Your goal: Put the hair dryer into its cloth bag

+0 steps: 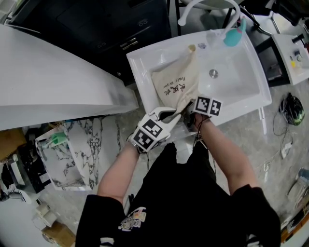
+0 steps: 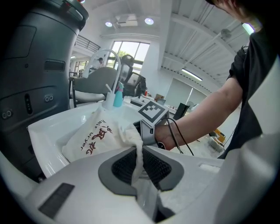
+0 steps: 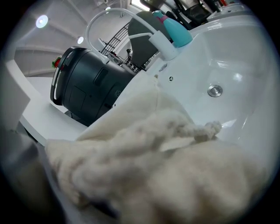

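White sink (image 1: 251, 91) holds the cloth bag (image 1: 174, 84), which lies in the basin's left half w/ its mouth bunched at the sink's front rim. Left gripper (image 1: 177, 116) is at that front rim, jaws nearly together & clamped on a twist of the bag's mouth. Right gripper (image 1: 193, 112) is just beside it, buried in cloth; can't tell its jaws. Faucet (image 1: 207, 5) & 1 teal bottle (image 1: 234, 34) are at the sink's back rim, drain (image 1: 213, 73) mid-basin.

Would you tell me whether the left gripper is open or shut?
Shut: the left gripper has its jaws pinched together on a gathered fold of the cloth bag.
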